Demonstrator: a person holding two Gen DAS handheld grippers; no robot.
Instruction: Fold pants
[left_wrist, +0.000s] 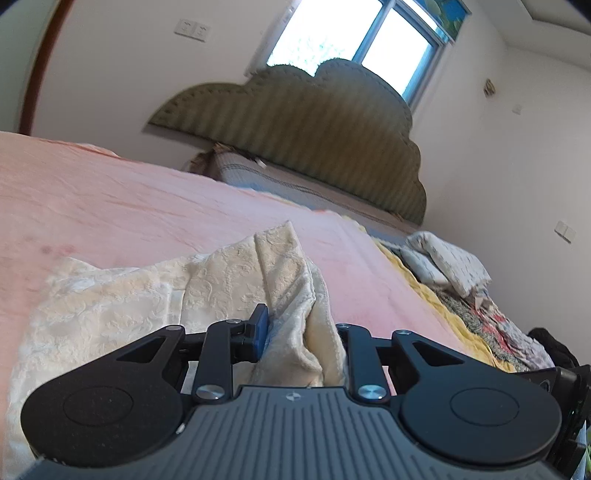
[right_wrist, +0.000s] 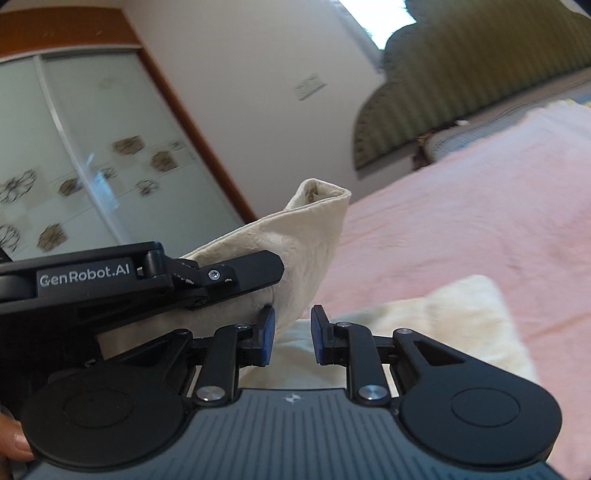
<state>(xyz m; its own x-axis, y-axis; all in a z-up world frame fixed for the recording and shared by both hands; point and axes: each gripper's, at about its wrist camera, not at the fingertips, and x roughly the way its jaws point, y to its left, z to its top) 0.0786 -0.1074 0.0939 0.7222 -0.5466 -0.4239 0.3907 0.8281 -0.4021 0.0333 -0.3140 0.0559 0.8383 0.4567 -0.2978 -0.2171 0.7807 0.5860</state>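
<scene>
Your left gripper (left_wrist: 295, 332) has cream pants (left_wrist: 236, 273) bunched between its jaws over the pink bed (left_wrist: 110, 199); your right gripper's (right_wrist: 291, 334) jaws stand slightly apart, empty.

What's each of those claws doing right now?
Left gripper: closed on the cream pants.
Right gripper: slightly open, nothing between its pads.
</scene>
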